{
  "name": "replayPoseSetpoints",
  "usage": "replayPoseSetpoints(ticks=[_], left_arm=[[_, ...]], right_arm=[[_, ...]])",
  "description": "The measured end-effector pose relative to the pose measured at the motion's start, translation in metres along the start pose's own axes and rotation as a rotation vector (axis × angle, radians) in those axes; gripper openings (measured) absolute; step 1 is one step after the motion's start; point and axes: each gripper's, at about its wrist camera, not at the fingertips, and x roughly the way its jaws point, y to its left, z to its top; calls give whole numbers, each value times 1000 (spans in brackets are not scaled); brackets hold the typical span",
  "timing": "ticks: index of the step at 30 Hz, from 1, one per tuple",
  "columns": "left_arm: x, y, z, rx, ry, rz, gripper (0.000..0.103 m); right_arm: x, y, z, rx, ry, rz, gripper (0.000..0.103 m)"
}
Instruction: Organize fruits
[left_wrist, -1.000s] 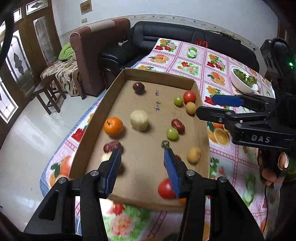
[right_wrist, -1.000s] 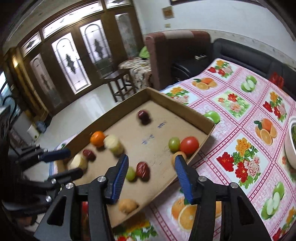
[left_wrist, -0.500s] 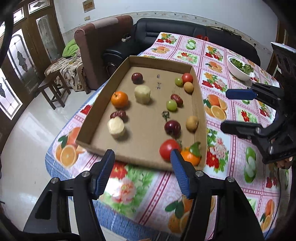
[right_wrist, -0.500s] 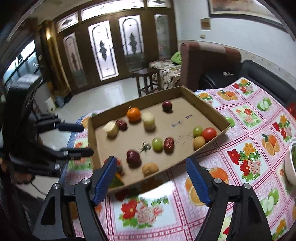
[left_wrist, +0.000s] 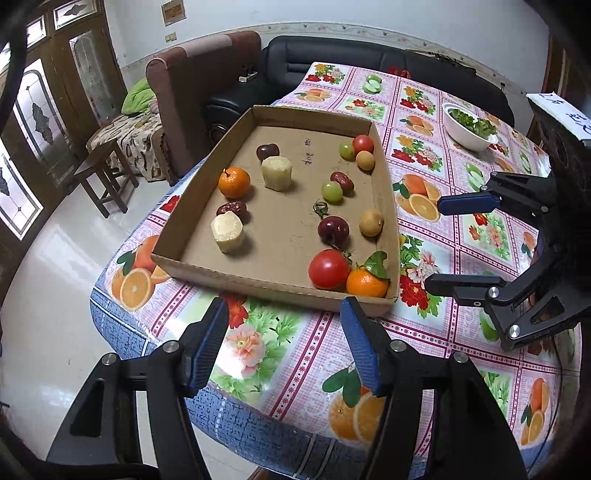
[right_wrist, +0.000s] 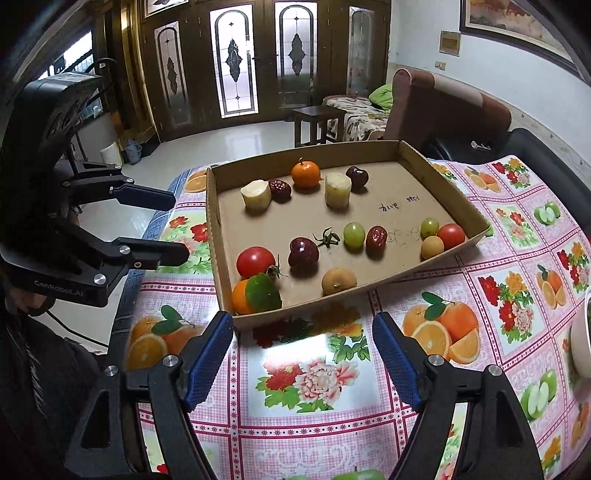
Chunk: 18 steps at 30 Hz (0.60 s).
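Observation:
A shallow cardboard tray (left_wrist: 273, 284) on the flowered tablecloth holds several fruits. A leafy orange (left_wrist: 367, 282) and a red tomato (left_wrist: 328, 268) sit in its near right corner. Behind them are a dark red fruit (left_wrist: 333, 229) and a tan fruit (left_wrist: 371, 222). Two pale cut chunks (left_wrist: 226, 233), a second orange (left_wrist: 234, 181), green grapes and dates lie farther in. My left gripper (left_wrist: 284, 310) hangs open just short of the tray's near wall, with nothing between its fingers. My right gripper (right_wrist: 303, 321) is open and empty over the cloth beside the tray's long side.
A white bowl of greens (left_wrist: 469, 127) stands on the far right of the table. The table's rounded edge (left_wrist: 110, 332) drops to a tiled floor on the left. A brown armchair (left_wrist: 199, 85), a black sofa and a wooden stool (left_wrist: 103, 173) stand beyond the table.
Both grippers have drawn back from over the tray to the cloth outside it. Both sets of jaws stand wider. The dark red fruit now lies in plain view in the tray.

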Motion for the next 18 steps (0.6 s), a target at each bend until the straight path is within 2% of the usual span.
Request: replayPoseSetpoints(ticks=[12,18], left_arm=[[-1,7,-4,-15,12,-18,62],[-7,7,-5,-10,-22,3,62]], right_arm=[[4,7,1,-11,14,5,79],[3,6,-1,18,1,9,79]])
